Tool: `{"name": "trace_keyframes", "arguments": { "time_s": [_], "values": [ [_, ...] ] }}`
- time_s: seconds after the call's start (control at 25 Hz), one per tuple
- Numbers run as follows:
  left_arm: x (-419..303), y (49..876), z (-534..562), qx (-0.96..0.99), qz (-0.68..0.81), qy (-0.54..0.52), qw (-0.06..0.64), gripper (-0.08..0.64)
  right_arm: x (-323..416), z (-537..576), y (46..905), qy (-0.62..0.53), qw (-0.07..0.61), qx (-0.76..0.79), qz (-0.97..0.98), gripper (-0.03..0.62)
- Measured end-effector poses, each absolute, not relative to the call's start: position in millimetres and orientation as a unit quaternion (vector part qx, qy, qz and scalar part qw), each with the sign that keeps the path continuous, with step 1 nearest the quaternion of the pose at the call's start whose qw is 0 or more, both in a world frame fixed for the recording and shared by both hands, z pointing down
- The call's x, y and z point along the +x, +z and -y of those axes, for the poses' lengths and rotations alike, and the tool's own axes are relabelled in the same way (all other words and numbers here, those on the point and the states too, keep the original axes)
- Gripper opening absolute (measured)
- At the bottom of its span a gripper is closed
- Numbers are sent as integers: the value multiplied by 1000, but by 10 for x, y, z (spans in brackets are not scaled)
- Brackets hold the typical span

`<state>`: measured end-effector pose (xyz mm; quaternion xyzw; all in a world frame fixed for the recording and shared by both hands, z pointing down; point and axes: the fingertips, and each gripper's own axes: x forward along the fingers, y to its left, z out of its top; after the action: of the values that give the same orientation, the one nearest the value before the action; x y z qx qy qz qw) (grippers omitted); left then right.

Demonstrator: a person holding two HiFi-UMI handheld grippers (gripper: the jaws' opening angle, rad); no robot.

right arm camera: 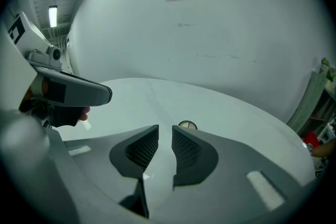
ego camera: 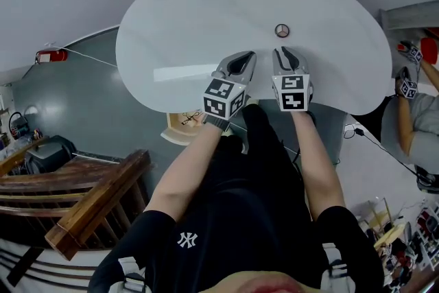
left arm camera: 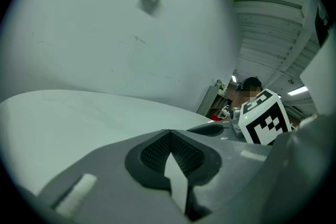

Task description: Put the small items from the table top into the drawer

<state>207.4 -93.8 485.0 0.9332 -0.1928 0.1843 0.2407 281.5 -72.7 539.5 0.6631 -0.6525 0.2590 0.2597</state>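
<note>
Round item [ego camera: 282,30] on table [ego camera: 192,17], beyond right gripper [ego camera: 286,51], well inside edges

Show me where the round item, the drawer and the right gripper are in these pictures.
round item [ego camera: 282,30]: head view, its centre.
drawer [ego camera: 176,137]: head view, its pale rim.
right gripper [right arm camera: 165,132]: right gripper view, midway between its fingertips.

Round item [ego camera: 282,30] on table top [ego camera: 199,17]

Small round item [ego camera: 282,30] too small to identify (perhaps a badge); drawer [ego camera: 180,128] partly hidden beneath counter [ego camera: 171,24] edge.
</note>
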Motion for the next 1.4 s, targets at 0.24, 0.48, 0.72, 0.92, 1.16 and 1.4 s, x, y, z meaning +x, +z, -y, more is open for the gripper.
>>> {"name": "trace_keyframes", "arguments": {
  "time_s": [0.24,0.48,0.72,0.92,1.16,1.4],
  "values": [
    [2248,4999,1041,930,189,197,246,0,3031,842,5604,280,267,658,646,151],
    [2389,5112,1145,926,189,206,253,0,3185,988,5784,296,277,649,643,203],
    [2451,5190,1235,922,193,214,260,0,3257,1108,5905,308,284,640,644,252],
    [2455,5279,1325,919,196,219,262,0,3278,1193,6036,314,295,636,641,272],
    [2465,5316,1350,917,200,223,266,0,3314,1194,6119,325,317,625,635,268],
    [2440,5353,1364,915,202,222,269,0,3291,1233,6150,325,318,622,637,239]
  ]
}}
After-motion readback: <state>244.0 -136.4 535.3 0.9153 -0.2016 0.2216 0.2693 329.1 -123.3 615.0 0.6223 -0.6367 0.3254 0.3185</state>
